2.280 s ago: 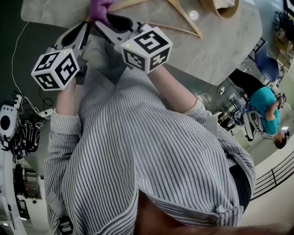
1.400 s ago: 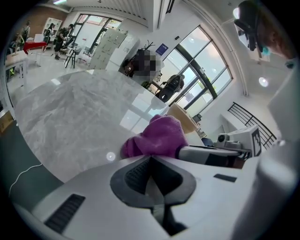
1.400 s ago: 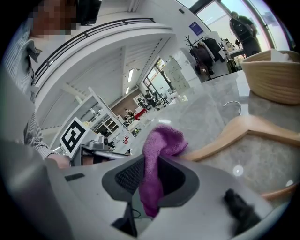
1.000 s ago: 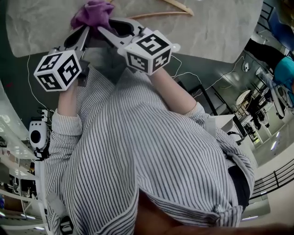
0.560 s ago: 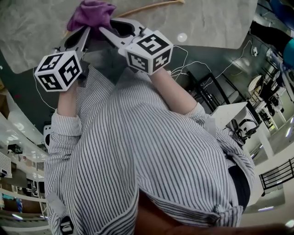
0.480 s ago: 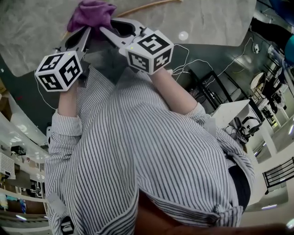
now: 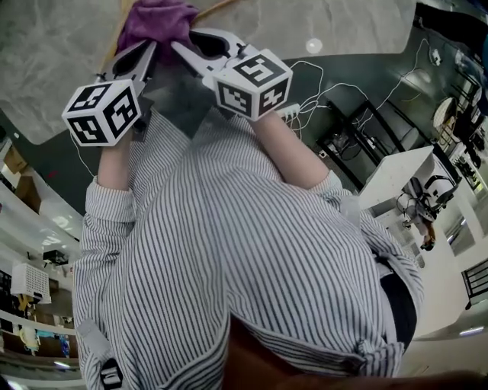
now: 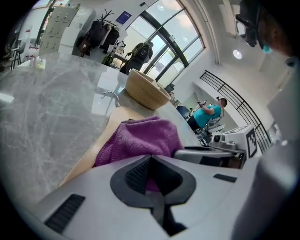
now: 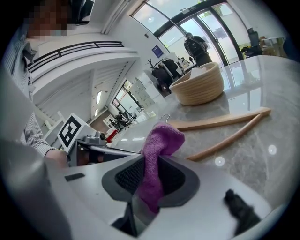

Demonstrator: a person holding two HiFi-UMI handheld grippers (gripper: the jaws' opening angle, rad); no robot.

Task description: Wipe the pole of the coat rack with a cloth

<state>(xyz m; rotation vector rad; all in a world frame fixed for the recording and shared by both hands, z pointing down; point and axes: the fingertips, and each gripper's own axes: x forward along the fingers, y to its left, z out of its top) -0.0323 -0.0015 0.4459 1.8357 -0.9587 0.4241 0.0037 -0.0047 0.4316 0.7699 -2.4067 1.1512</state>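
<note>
I see both arms stretched forward over the table (image 7: 46,68). Left gripper (image 7: 146,47) and right gripper (image 7: 180,47) each clamped tight on one cloth (image 7: 156,19)

Cloth (image 7: 156,19) purple. Shirt (image 7: 244,259) grey/wht pinstripe. Tabletop (image 7: 53,68) grey marble, pale veins. Hanger (image 9: 220,120) tan wood. Basket (image 9: 199,89) beige.
</note>
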